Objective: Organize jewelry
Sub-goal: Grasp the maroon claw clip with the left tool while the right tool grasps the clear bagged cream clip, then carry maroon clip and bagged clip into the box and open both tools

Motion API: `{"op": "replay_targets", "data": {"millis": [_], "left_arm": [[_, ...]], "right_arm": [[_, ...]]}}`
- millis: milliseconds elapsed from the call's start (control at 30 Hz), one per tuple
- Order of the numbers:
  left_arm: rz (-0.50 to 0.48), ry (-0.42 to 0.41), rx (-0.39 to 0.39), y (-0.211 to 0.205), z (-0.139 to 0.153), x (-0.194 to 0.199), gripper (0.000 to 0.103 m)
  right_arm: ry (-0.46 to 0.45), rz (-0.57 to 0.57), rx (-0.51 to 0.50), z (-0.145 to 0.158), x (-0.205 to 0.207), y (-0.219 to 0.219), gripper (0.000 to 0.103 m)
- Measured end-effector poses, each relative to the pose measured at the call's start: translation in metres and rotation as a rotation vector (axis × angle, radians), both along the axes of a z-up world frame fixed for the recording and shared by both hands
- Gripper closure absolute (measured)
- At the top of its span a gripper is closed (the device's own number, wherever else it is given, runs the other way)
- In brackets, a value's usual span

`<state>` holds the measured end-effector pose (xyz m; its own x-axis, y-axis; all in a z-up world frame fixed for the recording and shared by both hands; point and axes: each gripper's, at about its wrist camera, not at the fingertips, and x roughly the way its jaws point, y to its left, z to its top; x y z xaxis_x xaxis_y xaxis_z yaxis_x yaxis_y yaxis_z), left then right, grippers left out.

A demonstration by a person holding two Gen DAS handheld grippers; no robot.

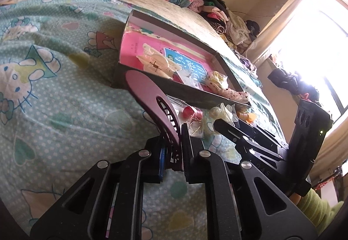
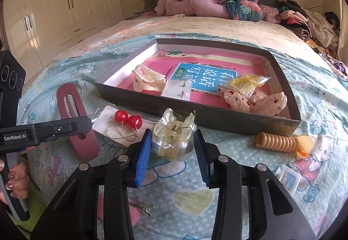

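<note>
My left gripper (image 1: 180, 148) is shut on the end of a dark red oval hair clip (image 1: 148, 92), which sticks up and to the left over the bedspread. In the right wrist view the same hair clip (image 2: 74, 109) hangs at the left. My right gripper (image 2: 173, 152) is shut on a clear yellowish claw clip (image 2: 174, 137) in a plastic bag, with a blue pad against each side. Just beyond stands a shallow dark box (image 2: 195, 115) holding a pink book, a cream claw clip (image 2: 148, 81), an earring card (image 2: 176, 89) and a floral hair tie (image 2: 261, 100).
Red bead earrings (image 2: 128, 120) on a card lie left of my right gripper. A tan spiral hair piece (image 2: 276, 142) and a small clear case (image 2: 287, 179) lie to the right, and a small metal clip (image 2: 143, 207) lies near. Piled bedding and clothes fill the far end.
</note>
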<state>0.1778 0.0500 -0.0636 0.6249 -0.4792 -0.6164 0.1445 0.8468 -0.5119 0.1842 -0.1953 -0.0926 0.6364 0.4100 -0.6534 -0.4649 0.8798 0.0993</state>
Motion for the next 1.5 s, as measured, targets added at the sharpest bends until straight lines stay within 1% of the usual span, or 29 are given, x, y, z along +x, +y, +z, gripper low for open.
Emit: {"op": "replay_targets", "data": {"millis": [200, 400, 567, 867, 1100, 1300, 1500], "left_arm": [[0.004, -0.030, 0.036, -0.004, 0.011, -0.006, 0.097], [0.030, -0.043, 0.053, 0.002, 0.016, -0.009, 0.097], [0.026, -0.060, 0.063, 0.002, 0.023, -0.010, 0.097], [-0.033, -0.096, 0.092, -0.024, 0.036, -0.004, 0.097], [-0.087, -0.128, 0.138, -0.052, 0.046, 0.006, 0.097], [-0.121, -0.140, 0.159, -0.070, 0.048, 0.016, 0.097], [-0.134, -0.150, 0.177, -0.079, 0.050, 0.029, 0.097]], "right_arm": [[-0.005, -0.012, 0.007, 0.004, -0.009, -0.008, 0.065], [-0.014, -0.024, 0.013, 0.008, -0.016, -0.015, 0.066], [-0.024, -0.040, 0.019, 0.014, -0.020, -0.022, 0.066], [-0.039, -0.097, 0.048, 0.027, -0.025, -0.049, 0.066], [-0.056, -0.143, 0.063, 0.037, -0.026, -0.070, 0.066], [-0.073, -0.181, 0.070, 0.042, -0.023, -0.085, 0.066], [-0.081, -0.203, 0.074, 0.047, -0.018, -0.094, 0.066]]}}
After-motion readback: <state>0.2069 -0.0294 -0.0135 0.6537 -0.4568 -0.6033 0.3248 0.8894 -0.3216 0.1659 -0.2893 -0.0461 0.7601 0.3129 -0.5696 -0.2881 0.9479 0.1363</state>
